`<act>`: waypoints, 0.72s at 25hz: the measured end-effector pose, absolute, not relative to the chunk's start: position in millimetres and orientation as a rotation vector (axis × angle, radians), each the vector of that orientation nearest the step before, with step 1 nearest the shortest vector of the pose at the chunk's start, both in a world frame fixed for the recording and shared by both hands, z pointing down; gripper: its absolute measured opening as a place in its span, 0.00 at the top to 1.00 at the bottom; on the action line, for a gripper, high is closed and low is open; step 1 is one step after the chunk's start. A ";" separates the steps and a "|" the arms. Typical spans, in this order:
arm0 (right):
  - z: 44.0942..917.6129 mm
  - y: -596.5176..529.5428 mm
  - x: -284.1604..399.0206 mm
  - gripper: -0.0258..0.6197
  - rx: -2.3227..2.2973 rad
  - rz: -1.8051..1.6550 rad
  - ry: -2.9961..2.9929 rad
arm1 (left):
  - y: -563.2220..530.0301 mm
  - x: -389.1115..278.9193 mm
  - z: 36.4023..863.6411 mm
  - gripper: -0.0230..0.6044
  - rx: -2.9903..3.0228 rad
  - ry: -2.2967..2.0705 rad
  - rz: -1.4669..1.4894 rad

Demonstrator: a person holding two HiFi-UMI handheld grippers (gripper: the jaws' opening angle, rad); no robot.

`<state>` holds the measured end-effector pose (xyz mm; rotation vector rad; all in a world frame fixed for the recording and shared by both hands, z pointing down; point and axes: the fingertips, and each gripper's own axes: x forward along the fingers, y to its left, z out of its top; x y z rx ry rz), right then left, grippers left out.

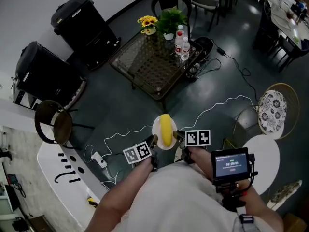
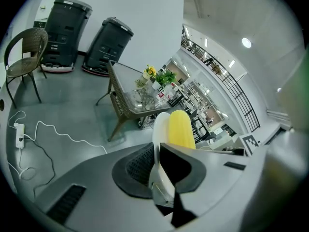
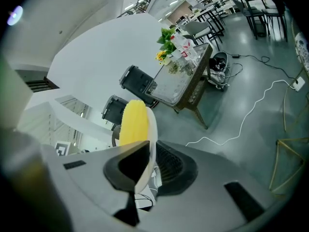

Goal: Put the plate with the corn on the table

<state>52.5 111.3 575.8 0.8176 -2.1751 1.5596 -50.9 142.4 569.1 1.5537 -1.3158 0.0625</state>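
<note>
The left tool (image 1: 155, 142) and the right tool (image 1: 177, 136) each grip an opposite edge of the white plate (image 1: 156, 128), jaws closed on its rim — the corn cob (image 1: 166, 129) lies along its middle. The plate is held in the air above the grey floor (image 1: 120, 115), well apart from the glass-topped worktop (image 1: 145, 66) — which carries bottles (image 1: 181, 45) and sunflowers (image 1: 147, 22).

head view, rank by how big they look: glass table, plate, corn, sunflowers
1. glass table
2. plate
3. corn and sunflowers: too alike to rank.
The plate and corn are nearer the camera, which inflates them.
</note>
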 end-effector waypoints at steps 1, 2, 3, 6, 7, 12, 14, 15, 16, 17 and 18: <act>574.6 104.3 51.2 0.89 0.810 1.556 -2.181 | 136.2 -52.1 568.1 0.89 1.551 -1.323 0.058; 573.6 98.5 50.0 0.89 0.803 1.553 -2.186 | 131.2 -53.3 567.2 0.89 1.548 -1.329 0.053; 572.8 93.7 48.9 0.89 0.797 1.552 -2.190 | 127.0 -54.3 566.5 0.89 1.544 -1.335 0.049; 571.4 82.1 46.5 0.89 0.776 1.552 -2.200 | 116.7 -56.5 565.1 0.89 1.541 -1.350 0.043; 570.4 77.8 45.4 0.89 0.771 1.550 -2.204 | 112.7 -57.5 564.5 0.89 1.543 -1.355 0.042; 570.4 68.6 41.8 0.89 0.761 1.547 -2.198 | 104.7 -61.1 565.5 0.89 1.527 -1.365 0.038; 572.3 66.9 39.0 0.89 0.759 1.551 -2.192 | 102.7 -63.6 567.7 0.89 1.520 -1.361 0.037; 573.5 65.5 38.0 0.89 0.763 1.554 -2.188 | 101.0 -64.6 569.5 0.89 1.518 -1.356 0.038; 575.1 64.1 38.1 0.89 0.772 1.558 -2.182 | 99.0 -64.7 571.8 0.89 1.518 -1.348 0.040; 577.0 62.7 39.5 0.89 0.786 1.562 -2.174 | 96.7 -63.5 574.4 0.89 1.519 -1.336 0.042; 579.1 61.1 42.1 0.89 0.803 1.565 -2.165 | 94.3 -61.2 577.2 0.89 1.522 -1.322 0.042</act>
